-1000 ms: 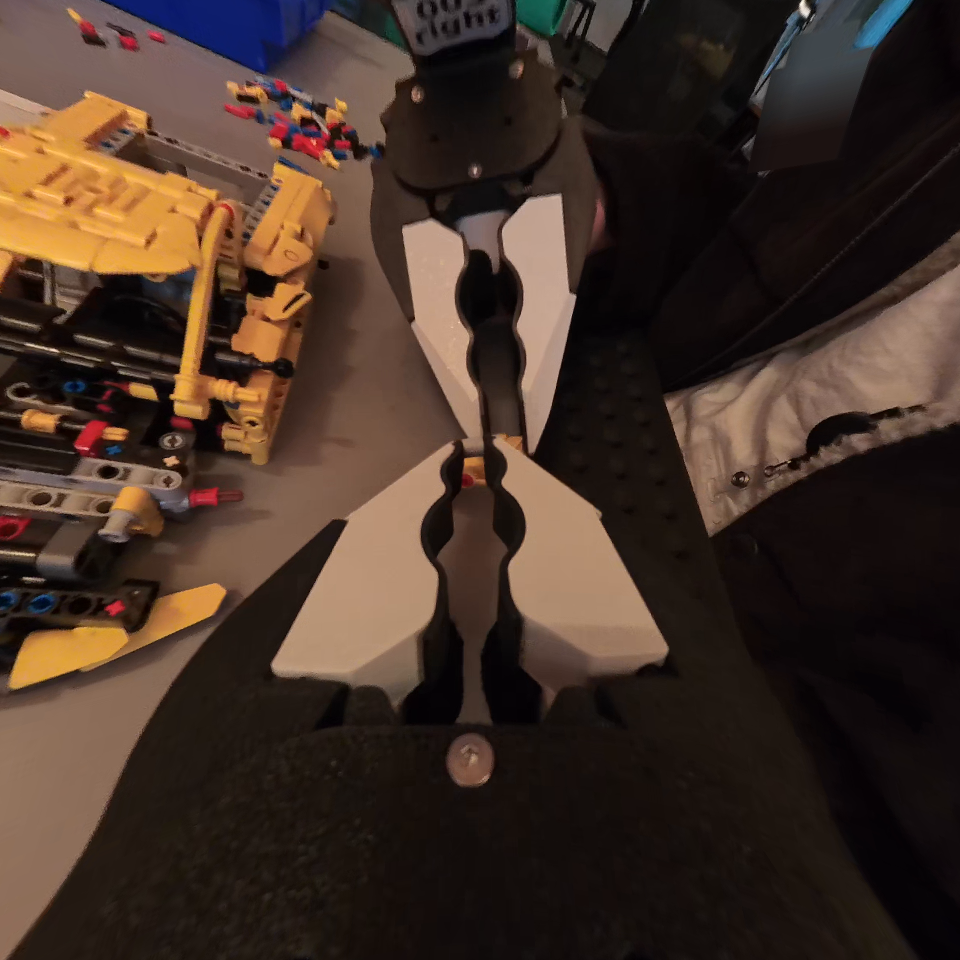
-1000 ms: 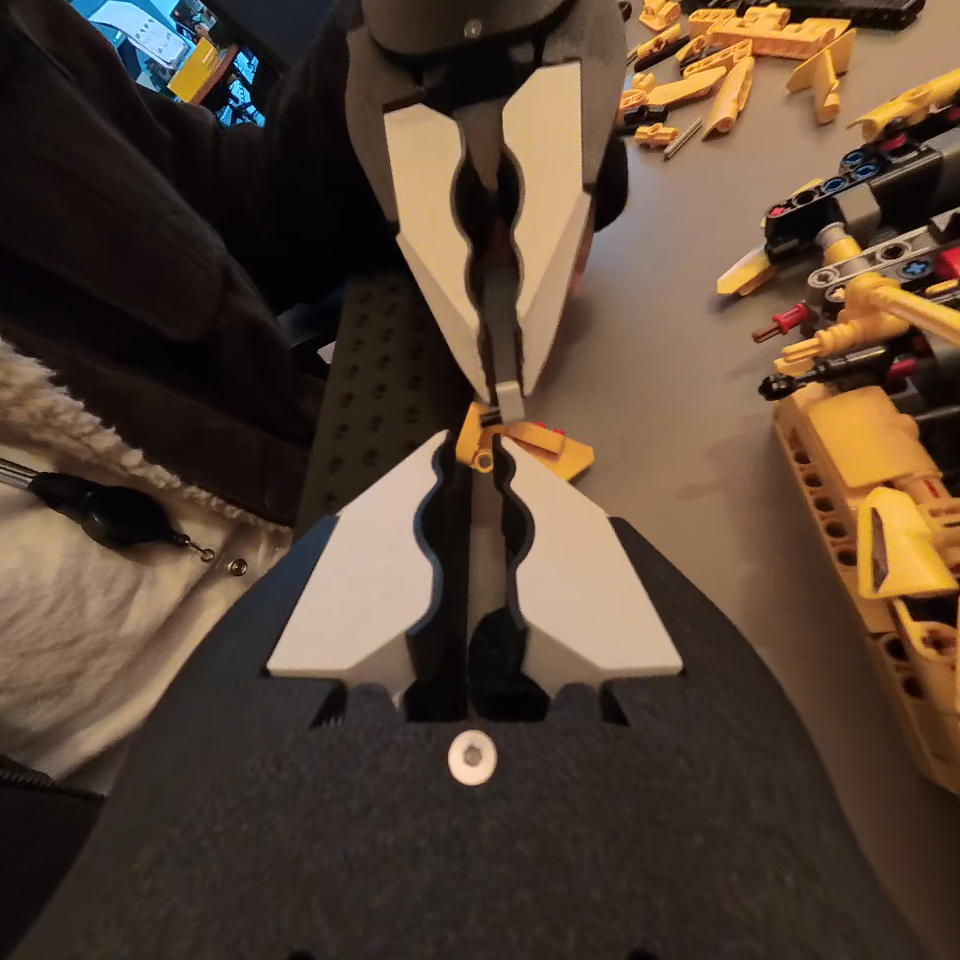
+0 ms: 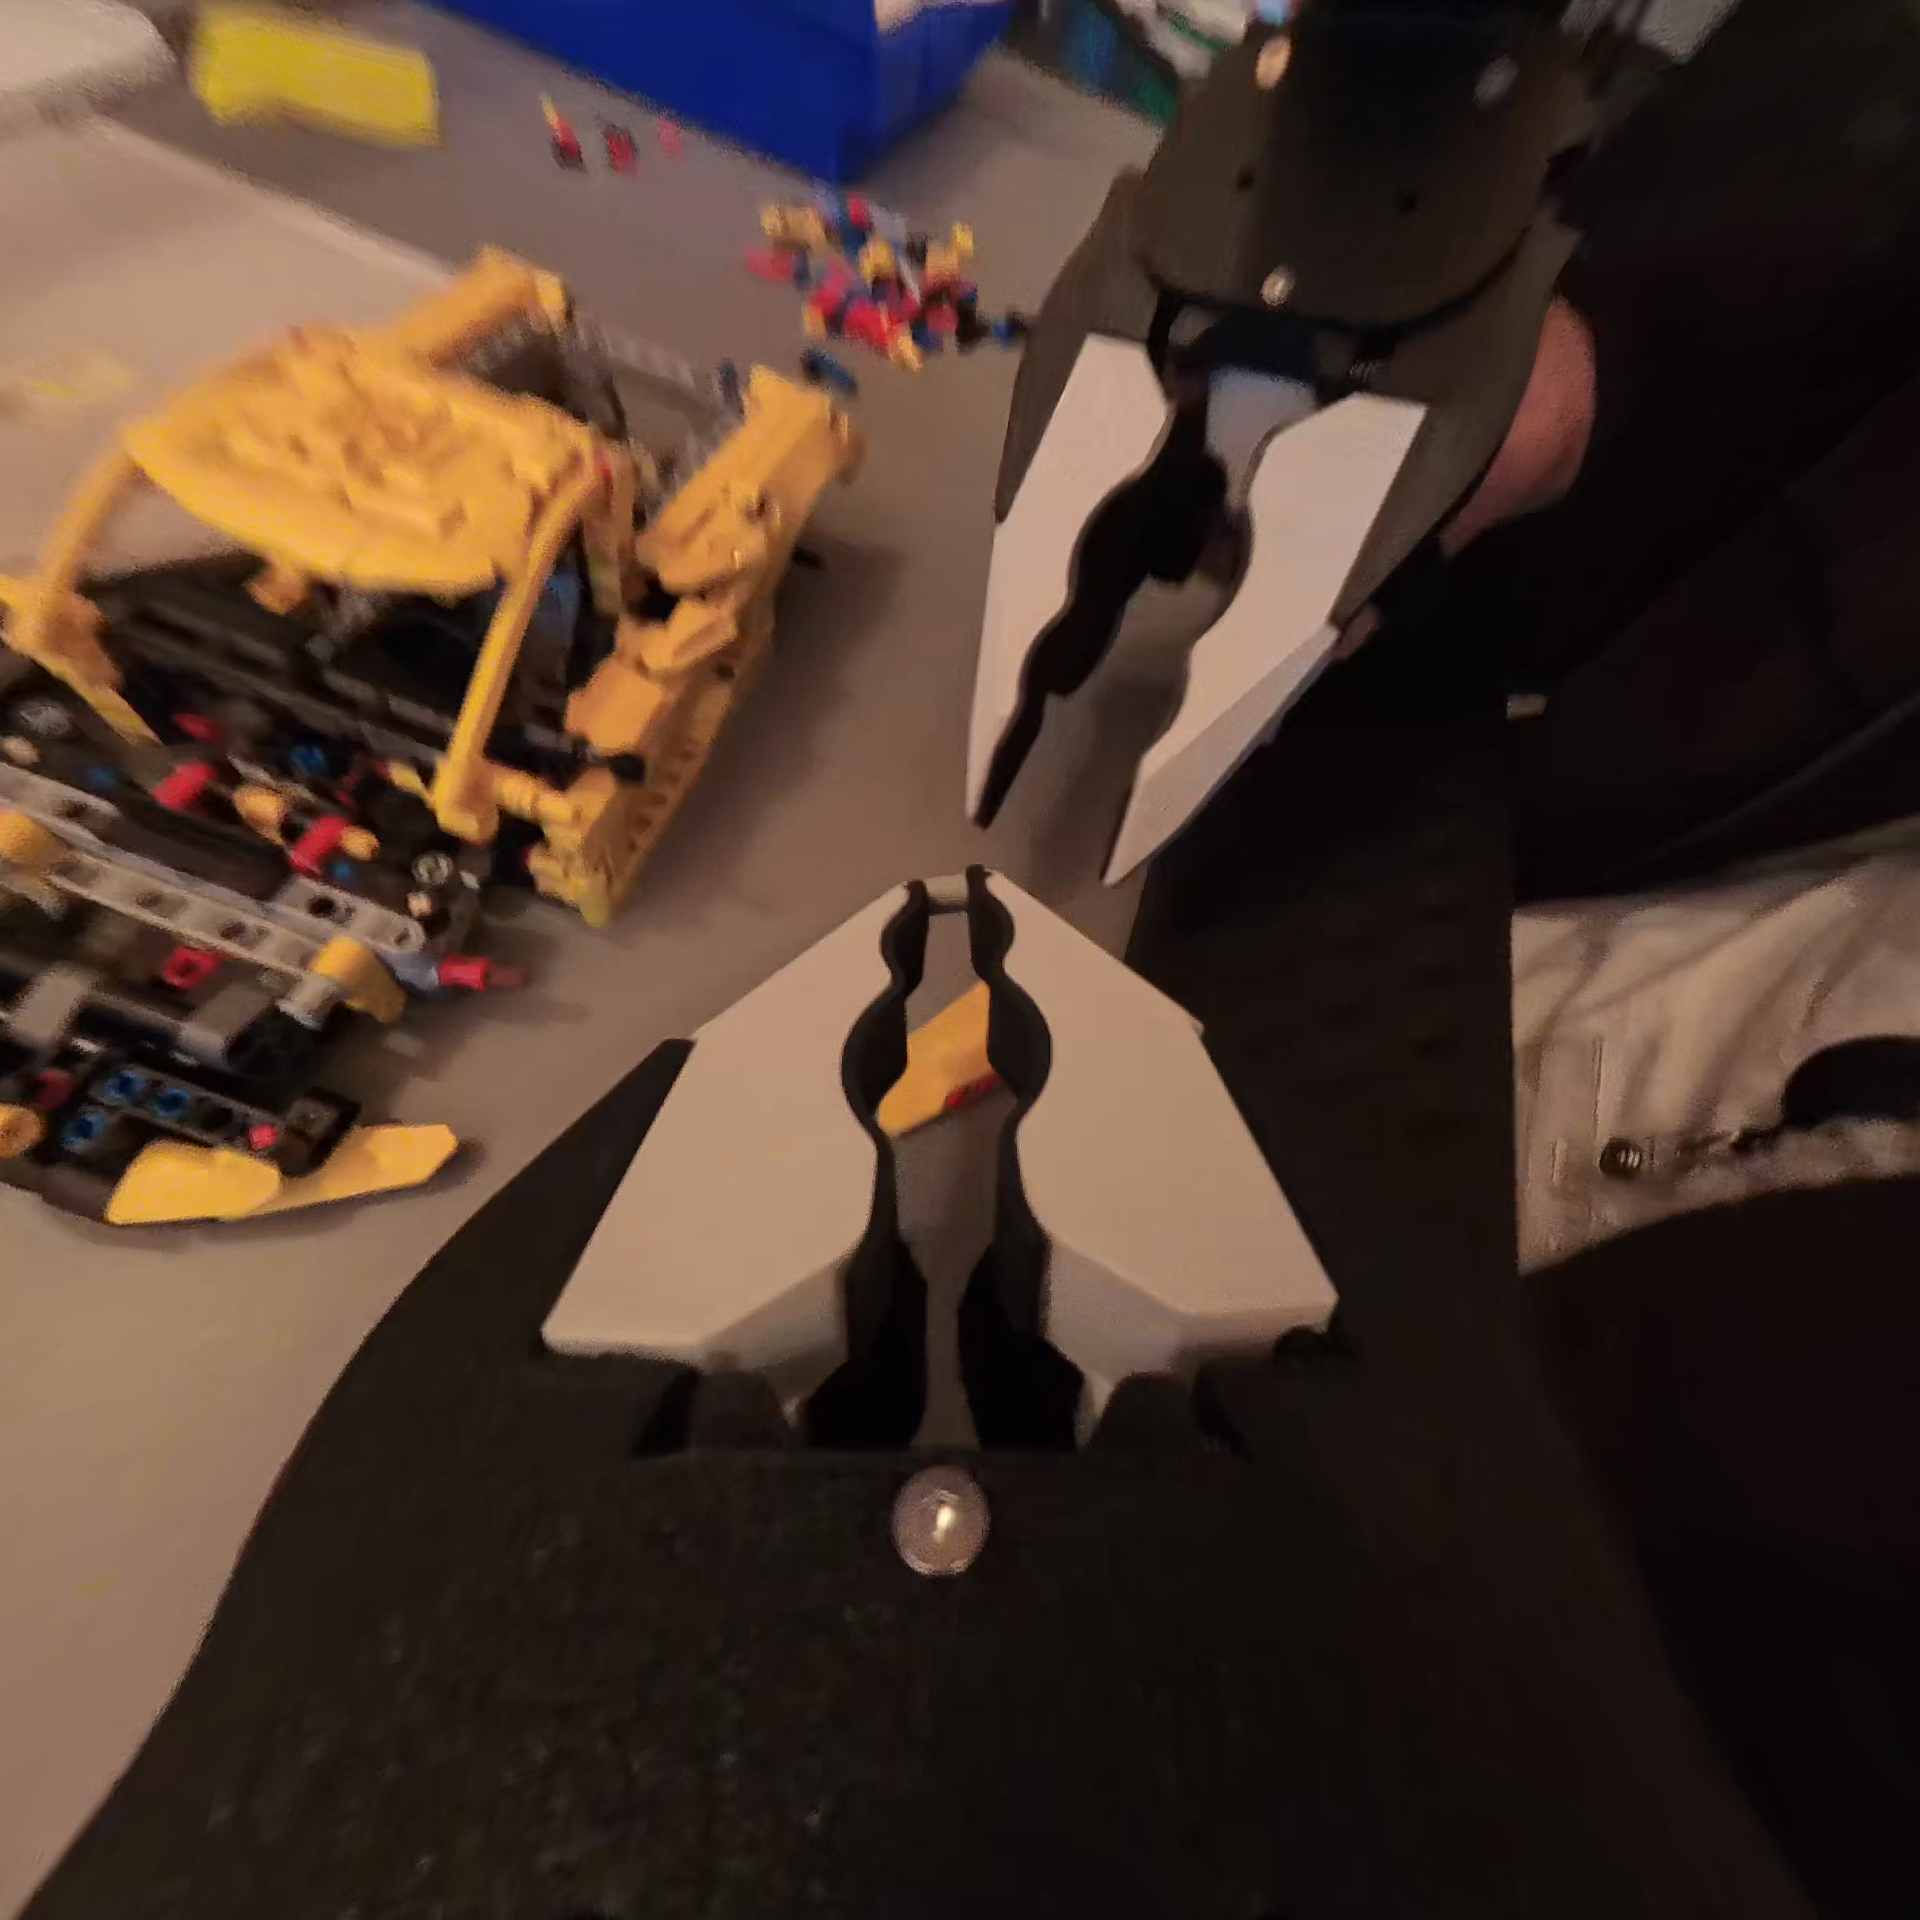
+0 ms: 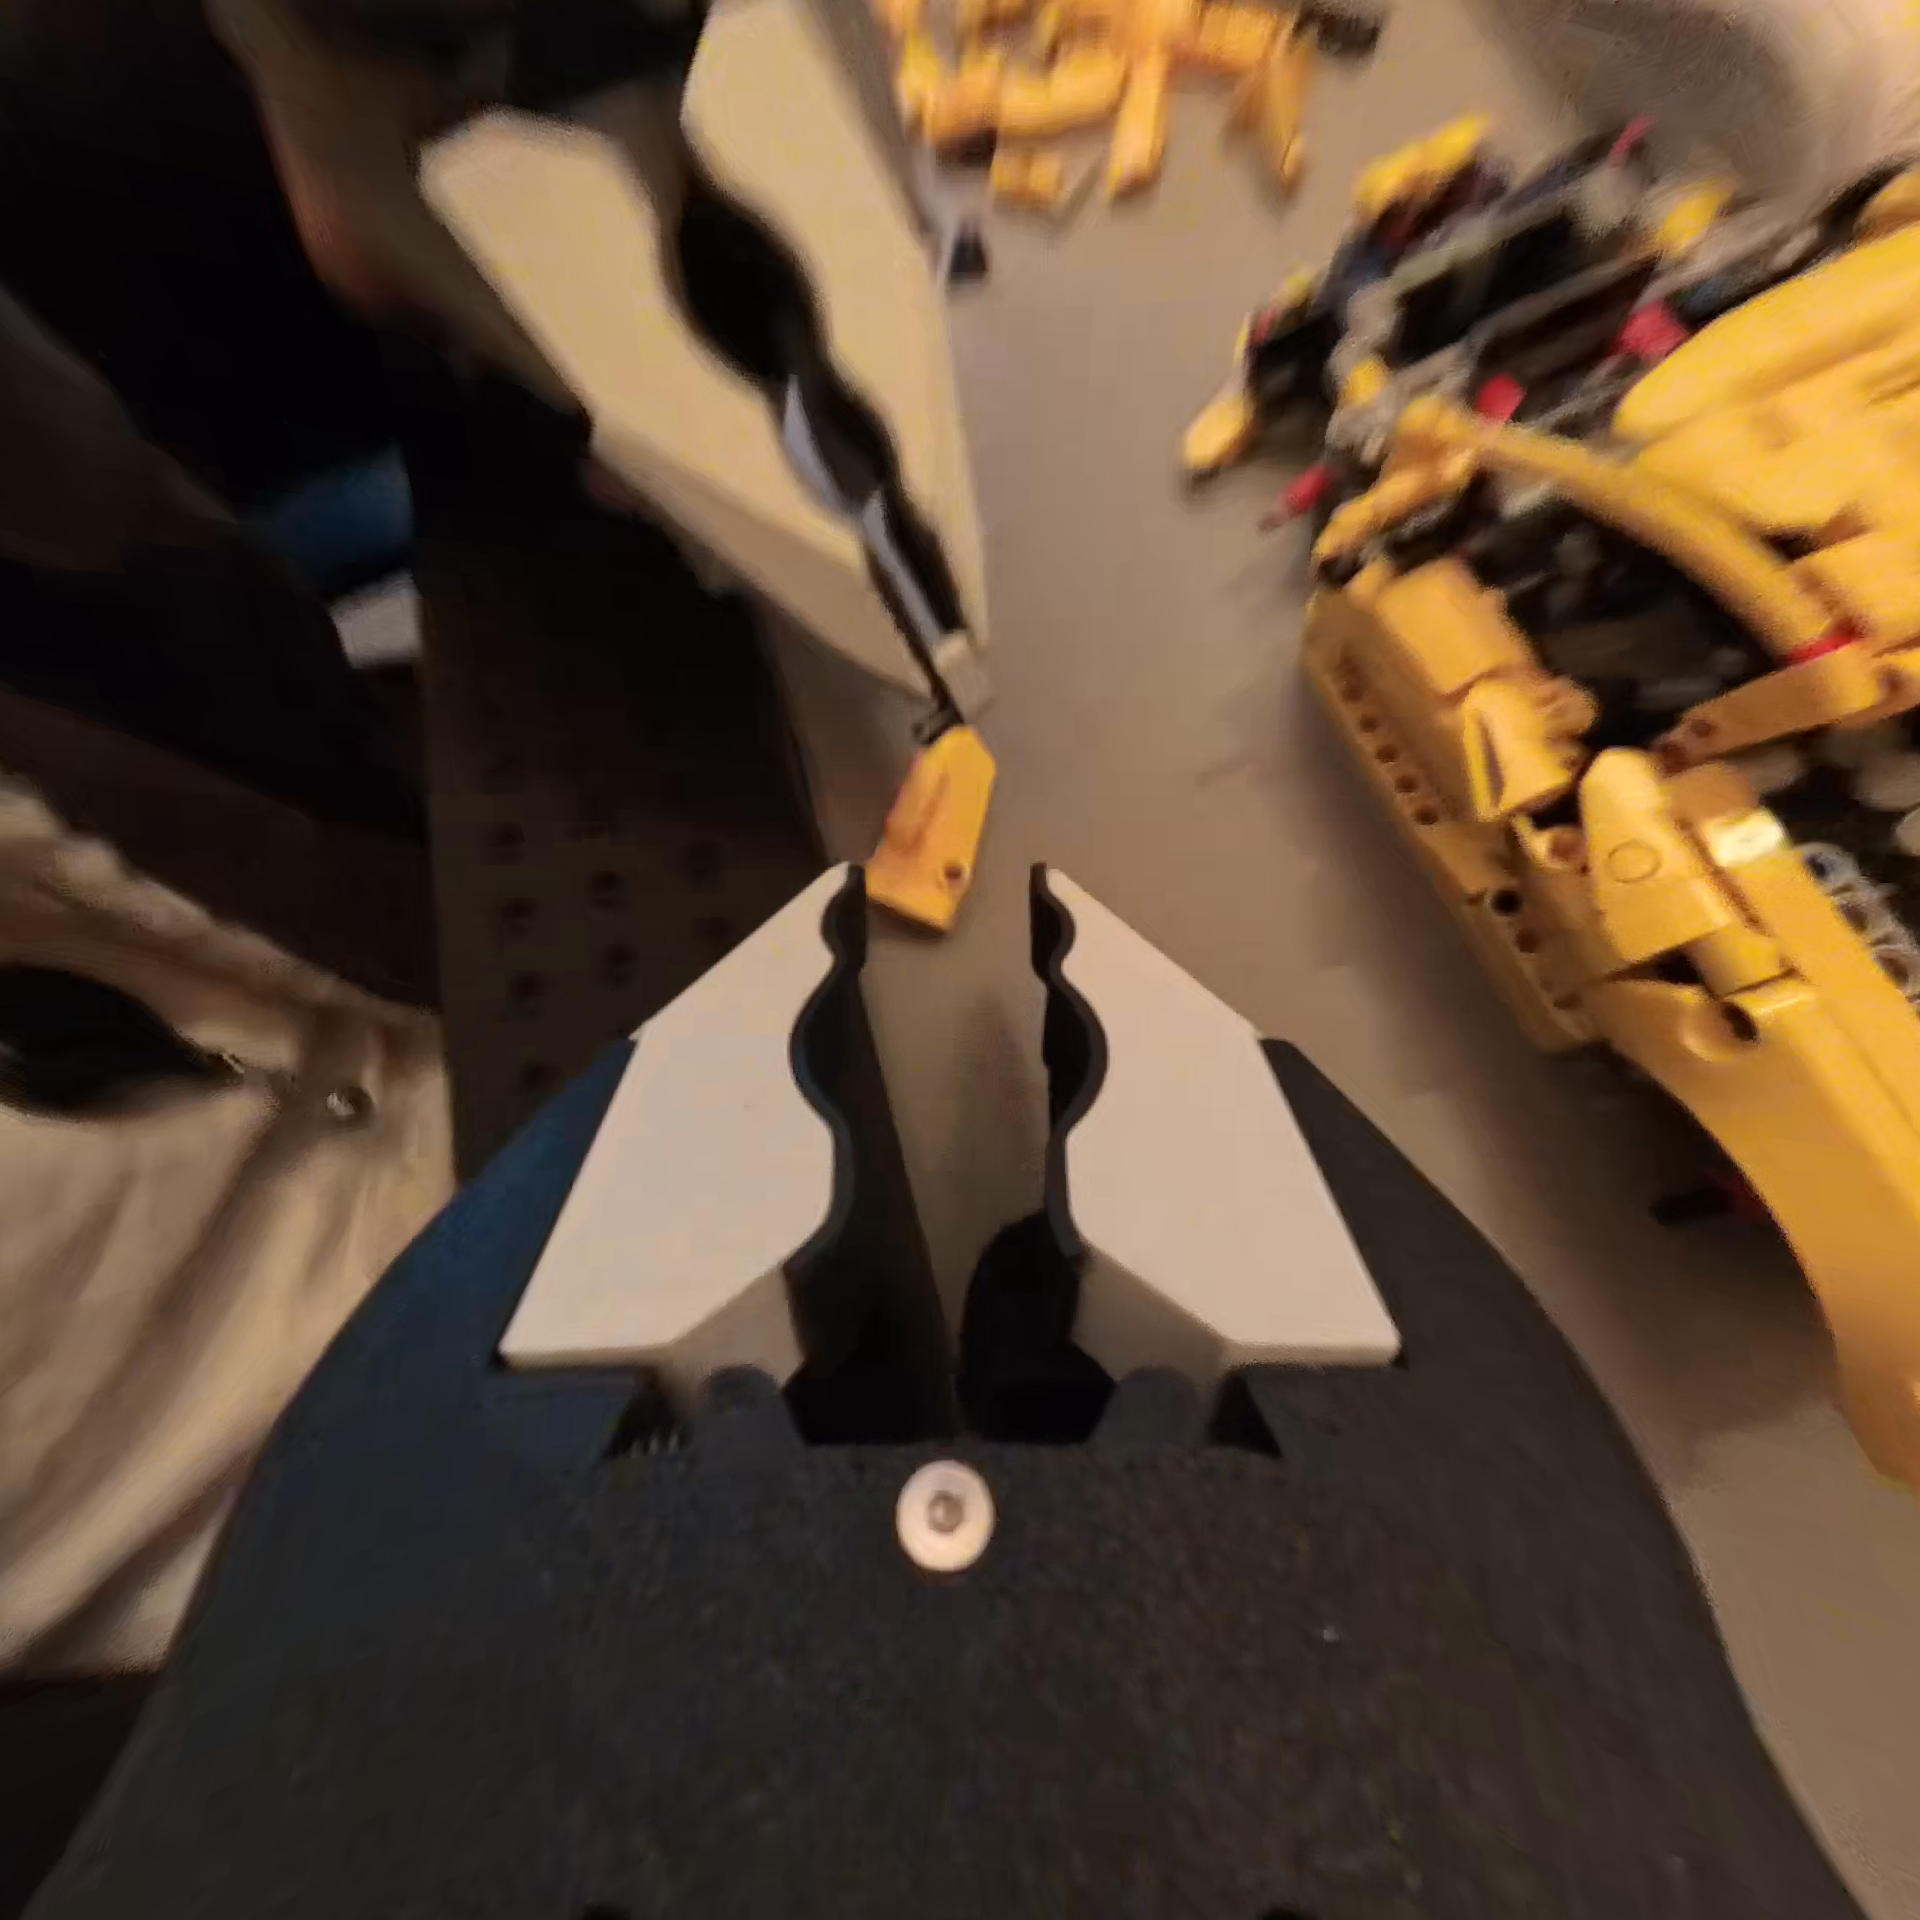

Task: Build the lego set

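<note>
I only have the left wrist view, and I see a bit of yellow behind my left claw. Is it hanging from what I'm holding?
Observer: Yes. The right wrist view shows the yellow piece hanging from the grey piece pinched in the left claw.
Operator: Is the right claw gripping it?
Observer: No. The right claw is open, with the yellow piece just ahead of its fingers.
Operator: Any spare yellow parts?
Observer: A loose pile of yellow parts lies farther along the table.

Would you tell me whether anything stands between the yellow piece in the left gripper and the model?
Nothing visible does: only bare table lies between the yellow piece, held by the shut left gripper, and the model. The open right gripper is on the piece's far side.
</note>
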A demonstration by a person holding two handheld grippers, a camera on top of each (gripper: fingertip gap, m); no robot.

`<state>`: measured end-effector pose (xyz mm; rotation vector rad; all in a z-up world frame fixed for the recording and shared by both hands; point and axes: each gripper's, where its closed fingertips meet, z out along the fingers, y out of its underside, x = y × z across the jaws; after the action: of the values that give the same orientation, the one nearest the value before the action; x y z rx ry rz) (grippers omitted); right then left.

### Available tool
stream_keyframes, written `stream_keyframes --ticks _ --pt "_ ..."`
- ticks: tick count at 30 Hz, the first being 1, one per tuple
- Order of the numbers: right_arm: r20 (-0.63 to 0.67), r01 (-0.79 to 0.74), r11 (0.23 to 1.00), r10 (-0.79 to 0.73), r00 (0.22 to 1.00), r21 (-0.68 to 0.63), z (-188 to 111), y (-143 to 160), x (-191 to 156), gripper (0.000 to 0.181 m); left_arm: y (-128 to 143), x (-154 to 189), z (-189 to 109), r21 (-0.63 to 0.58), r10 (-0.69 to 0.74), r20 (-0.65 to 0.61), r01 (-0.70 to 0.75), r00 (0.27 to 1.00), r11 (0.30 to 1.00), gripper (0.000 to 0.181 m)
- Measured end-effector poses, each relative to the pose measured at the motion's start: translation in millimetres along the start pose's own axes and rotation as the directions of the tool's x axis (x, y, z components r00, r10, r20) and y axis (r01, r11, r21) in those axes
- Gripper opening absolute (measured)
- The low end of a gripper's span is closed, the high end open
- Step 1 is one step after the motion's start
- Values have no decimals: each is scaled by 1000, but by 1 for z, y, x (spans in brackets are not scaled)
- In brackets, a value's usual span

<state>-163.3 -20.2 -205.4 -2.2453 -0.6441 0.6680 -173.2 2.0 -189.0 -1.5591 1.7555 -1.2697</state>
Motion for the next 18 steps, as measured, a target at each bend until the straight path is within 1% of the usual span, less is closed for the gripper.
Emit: stream_keyframes --ticks 1,3,4,5,6,8,9,10,12,14,15,16,18 --pt "7 -16 996 15 1000 91 -4 -15 -7 30 -12 6 -4 73 24 29 -26 999 997 7" --pt "-62 -18 968 35 997 251 -16 -38 -8 25 -34 17 -11 210 52 74 -67 996 975 7" --pt "-82 -9 953 36 996 302 -20 -45 -9 19 -41 19 -14 253 63 103 -87 993 963 7" --pt "-74 -19 939 47 996 343 -24 -49 -11 17 -46 21 -17 285 79 125 -112 989 952 7" --pt "-36 -56 925 75 997 376 -27 -52 -13 15 -51 22 -20 316 96 148 -138 984 939 7" --pt "133 -179 889 135 982 422 -31 -58 -24 17 -57 27 -24 360 125 156 -174 980 917 7" --pt "197 -229 864 155 968 448 -35 -62 -28 19 -58 28 -25 362 141 162 -191 977 912 7" --pt "229 -253 842 159 960 477 -40 -66 -30 22 -57 28 -26 359 165 178 -220 970 907 7" --pt "250 -266 832 159 955 487 -41 -68 -34 22 -58 30 -28 360 228 199 -288 953 887 8" --pt "320 -328 817 187 929 475 -40 -69 -38 26 -56 32 -30 339 284 222 -347 933 874 8" --pt "384 -385 797 210 899 466 -40 -69 -40 26 -55 34 -32 333 311 229 -374 922 865 7" --pt "462 -457 773 242 853 440 -40 -69 -42 23 -54 36 -34 328 338 241 -404 910 854 7" --pt "603 -594 717 304 737 365 -38 -71 -46 23 -52 44 -35 316 415 245 -477 876 820 7"
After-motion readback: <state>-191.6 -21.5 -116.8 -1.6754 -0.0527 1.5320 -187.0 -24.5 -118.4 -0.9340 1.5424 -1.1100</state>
